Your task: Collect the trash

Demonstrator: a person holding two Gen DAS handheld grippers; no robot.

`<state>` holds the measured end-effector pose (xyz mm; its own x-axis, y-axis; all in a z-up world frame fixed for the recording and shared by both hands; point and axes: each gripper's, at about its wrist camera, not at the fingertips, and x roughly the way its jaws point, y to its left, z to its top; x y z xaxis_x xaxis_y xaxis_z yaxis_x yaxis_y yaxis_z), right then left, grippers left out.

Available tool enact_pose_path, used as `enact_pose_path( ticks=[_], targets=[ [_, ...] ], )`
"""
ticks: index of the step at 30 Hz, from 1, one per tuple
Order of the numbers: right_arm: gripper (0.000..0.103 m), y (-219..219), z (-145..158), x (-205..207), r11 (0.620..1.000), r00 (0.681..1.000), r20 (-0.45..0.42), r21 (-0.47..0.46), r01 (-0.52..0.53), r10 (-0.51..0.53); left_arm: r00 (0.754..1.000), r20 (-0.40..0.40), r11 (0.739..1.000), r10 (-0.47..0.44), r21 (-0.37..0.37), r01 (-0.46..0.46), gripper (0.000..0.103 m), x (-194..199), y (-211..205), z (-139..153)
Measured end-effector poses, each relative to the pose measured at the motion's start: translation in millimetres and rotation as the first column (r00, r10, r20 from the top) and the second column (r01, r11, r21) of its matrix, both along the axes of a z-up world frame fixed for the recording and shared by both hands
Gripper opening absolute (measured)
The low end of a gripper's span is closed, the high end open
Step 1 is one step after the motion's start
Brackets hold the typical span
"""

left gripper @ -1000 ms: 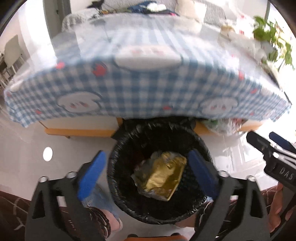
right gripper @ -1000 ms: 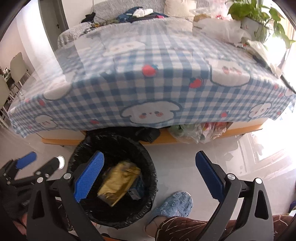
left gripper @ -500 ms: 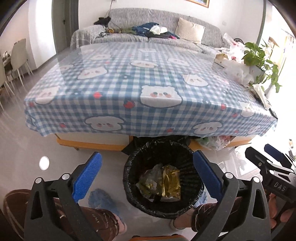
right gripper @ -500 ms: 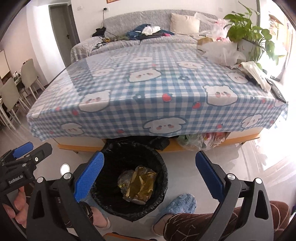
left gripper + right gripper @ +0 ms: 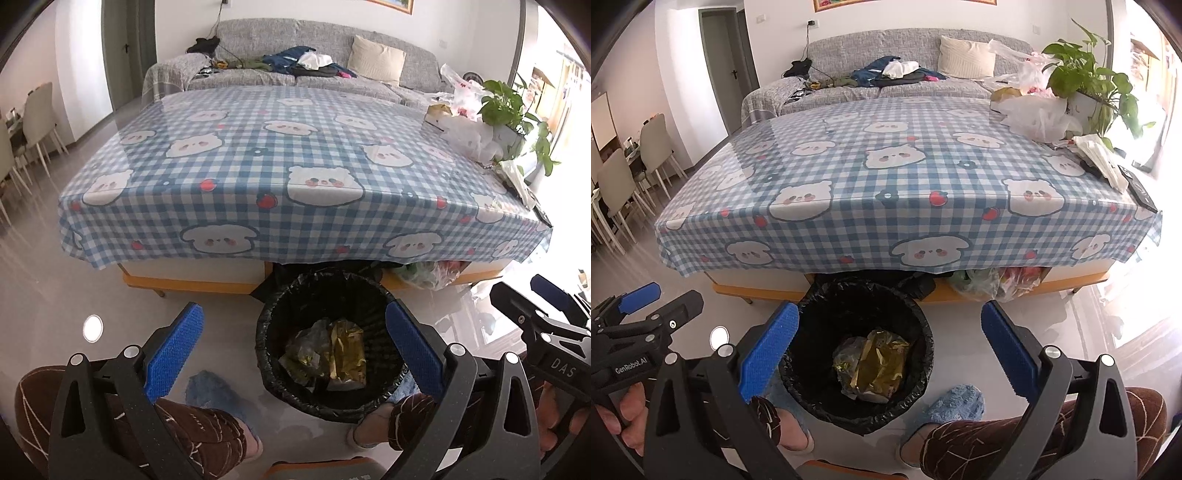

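A black-lined trash bin (image 5: 325, 295) (image 5: 864, 295) stands on the floor at the table's near edge. Crumpled gold and clear wrappers (image 5: 332, 350) (image 5: 875, 365) lie inside it. My left gripper (image 5: 293, 350) hangs open above the bin's left side with nothing between its blue pads. My right gripper (image 5: 886, 347) is also open and empty, held above the bin. Each gripper shows at the edge of the other's view, the right gripper (image 5: 543, 306) to the right and the left gripper (image 5: 646, 302) to the left.
A low table with a blue checked bear-print cloth (image 5: 295, 177) fills the middle. Plastic bags (image 5: 1034, 114), a potted plant (image 5: 1086, 81) and a remote (image 5: 1137, 188) sit at its right end. Bags lie under the table (image 5: 990, 284). The person's legs and blue slippers (image 5: 953, 406) flank the bin. A sofa (image 5: 295, 55) stands behind.
Both grippers have risen and pulled back from the bin, so the tabletop and sofa now show. The wrappers stay in the bin. Both stay open.
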<state>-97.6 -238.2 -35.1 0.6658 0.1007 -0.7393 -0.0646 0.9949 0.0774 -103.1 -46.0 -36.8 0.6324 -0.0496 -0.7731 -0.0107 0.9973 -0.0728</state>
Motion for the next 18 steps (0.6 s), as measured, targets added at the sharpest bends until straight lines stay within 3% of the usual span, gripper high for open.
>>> enact_pose_path(
  ticks=[18],
  targets=[
    [0.095, 0.5, -3.8, 3.9, 1.0, 1.0, -0.002, -0.006, 0.004, -0.005, 1.0, -0.001, 1.0, 0.009, 0.007, -0.009, 0.097, -0.1, 4.4, -0.7]
  ],
)
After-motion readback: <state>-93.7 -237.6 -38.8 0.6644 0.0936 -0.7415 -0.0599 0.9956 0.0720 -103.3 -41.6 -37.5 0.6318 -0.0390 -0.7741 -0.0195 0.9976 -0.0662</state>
